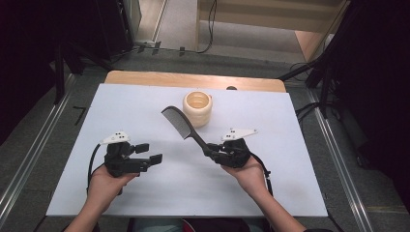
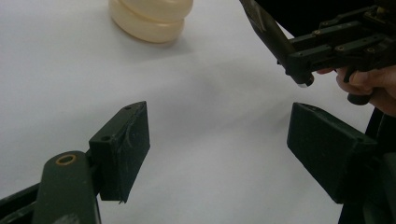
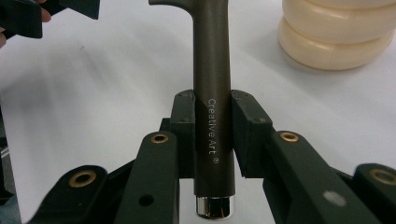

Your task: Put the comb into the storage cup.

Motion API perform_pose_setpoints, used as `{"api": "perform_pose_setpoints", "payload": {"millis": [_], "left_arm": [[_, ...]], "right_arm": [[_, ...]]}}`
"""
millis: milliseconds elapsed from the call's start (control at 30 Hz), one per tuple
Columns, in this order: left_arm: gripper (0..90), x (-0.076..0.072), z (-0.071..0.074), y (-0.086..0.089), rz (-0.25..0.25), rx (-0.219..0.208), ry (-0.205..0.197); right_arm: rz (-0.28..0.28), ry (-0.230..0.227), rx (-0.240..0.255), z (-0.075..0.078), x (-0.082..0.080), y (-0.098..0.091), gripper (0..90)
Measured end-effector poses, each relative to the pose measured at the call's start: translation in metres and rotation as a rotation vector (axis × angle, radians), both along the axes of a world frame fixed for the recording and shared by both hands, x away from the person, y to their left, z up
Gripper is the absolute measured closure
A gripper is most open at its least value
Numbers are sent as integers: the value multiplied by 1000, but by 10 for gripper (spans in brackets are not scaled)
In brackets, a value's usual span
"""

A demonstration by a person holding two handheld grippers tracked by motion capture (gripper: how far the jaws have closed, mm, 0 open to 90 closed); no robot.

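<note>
High view: nearest, the person's left hand [image 1: 104, 186] holds the left gripper [image 1: 149, 153] over the white table [image 1: 159, 193], its jaws spread wide apart with nothing between them. To its right, the right gripper [image 1: 211, 151] is clamped on the handle of a dark comb [image 1: 181, 123], which slants up and away to the left. In the right gripper view the handle reads "Creative Art". Beyond the comb stands a cream ribbed cup [image 1: 197, 108], just beside its toothed end.
</note>
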State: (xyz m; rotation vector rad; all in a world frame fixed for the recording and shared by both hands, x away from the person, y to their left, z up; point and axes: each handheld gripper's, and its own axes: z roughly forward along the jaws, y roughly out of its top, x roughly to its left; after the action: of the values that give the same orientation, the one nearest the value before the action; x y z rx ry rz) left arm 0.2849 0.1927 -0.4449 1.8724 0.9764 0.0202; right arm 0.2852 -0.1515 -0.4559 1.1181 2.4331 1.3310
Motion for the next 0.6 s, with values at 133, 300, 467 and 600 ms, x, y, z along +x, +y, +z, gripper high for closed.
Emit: {"api": "perform_pose_setpoints", "payload": {"millis": [133, 300, 467, 600], "left_arm": [[221, 2, 3, -1, 10, -4, -4], [234, 4, 6, -4, 29, 21, -34], [234, 9, 7, -5, 42, 19, -16], [234, 13, 7, -7, 54, 7, -11]], "right_arm": [[-11, -17, 11, 0, 1, 6, 704], [-31, -31, 29, -1, 3, 16, 704], [-43, -39, 30, -3, 4, 23, 704], [-57, -38, 40, -3, 6, 28, 704]]}}
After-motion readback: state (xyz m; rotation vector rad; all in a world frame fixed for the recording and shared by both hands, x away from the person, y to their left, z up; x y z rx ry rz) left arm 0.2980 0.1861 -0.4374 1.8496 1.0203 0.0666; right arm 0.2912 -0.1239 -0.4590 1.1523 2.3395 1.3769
